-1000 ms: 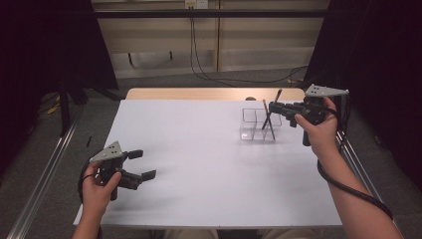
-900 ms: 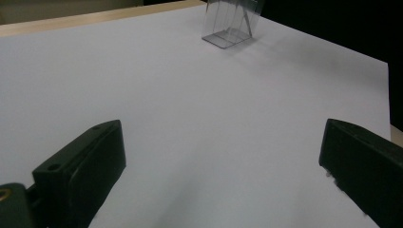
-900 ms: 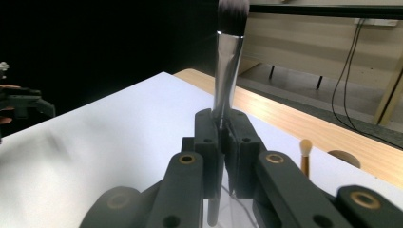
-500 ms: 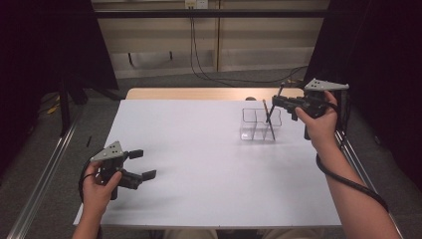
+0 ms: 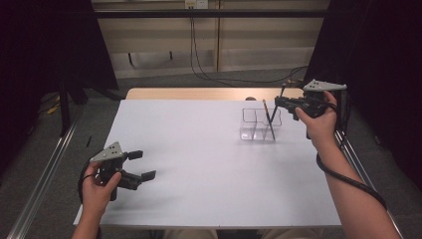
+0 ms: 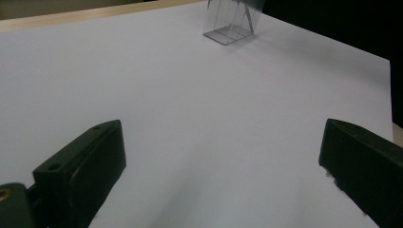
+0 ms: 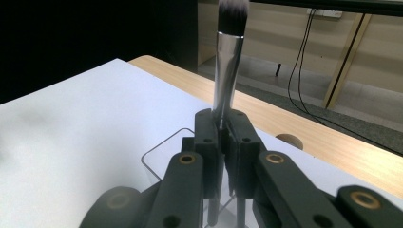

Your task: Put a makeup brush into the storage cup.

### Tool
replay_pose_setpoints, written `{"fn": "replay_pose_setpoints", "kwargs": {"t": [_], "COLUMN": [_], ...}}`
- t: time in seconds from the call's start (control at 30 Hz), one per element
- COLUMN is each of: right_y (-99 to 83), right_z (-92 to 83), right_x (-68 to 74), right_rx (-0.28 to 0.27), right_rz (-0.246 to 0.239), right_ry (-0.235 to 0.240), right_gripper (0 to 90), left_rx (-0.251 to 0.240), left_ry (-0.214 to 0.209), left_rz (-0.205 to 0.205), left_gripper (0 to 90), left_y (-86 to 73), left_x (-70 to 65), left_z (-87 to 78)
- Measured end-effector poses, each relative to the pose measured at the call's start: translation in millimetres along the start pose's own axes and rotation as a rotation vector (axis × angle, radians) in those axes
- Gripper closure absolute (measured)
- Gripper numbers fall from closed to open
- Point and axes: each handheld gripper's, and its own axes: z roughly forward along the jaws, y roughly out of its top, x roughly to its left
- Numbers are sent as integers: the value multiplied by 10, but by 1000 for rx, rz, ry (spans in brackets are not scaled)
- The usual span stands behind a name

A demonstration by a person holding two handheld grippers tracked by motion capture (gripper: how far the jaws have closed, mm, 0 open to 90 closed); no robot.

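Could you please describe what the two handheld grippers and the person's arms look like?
Both grippers, left and right, are black with blocky jaws, brass-coloured pivot pins and a grey three-cornered plate on top. A black cable trails from each. The forearms are bare, with no sleeves visible.

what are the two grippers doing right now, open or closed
left gripper: open, holding nothing, over the white table.
right gripper: closed on a makeup brush, above the clear organizer.

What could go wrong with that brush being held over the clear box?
The right gripper pinches the brush by its smooth metal sleeve, so it might slip or tilt. The clear organizer looks light and already holds a pencil; a nudge from the brush handle could tip or shove it.
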Motion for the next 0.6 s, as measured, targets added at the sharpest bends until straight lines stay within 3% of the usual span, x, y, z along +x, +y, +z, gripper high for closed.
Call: {"fn": "replay_pose_setpoints", "kwargs": {"t": [0.6], "right_y": [-73], "right_z": [96], "right_x": [-35], "right_rx": [14], "right_rz": [-8], "right_ry": [-12], "right_gripper": [839], "left_rx": [3], "left_ry": [8], "left_rz": [7], "left_gripper": [17], "left_y": [-20], "left_x": [1], "left_z": [-45]}}
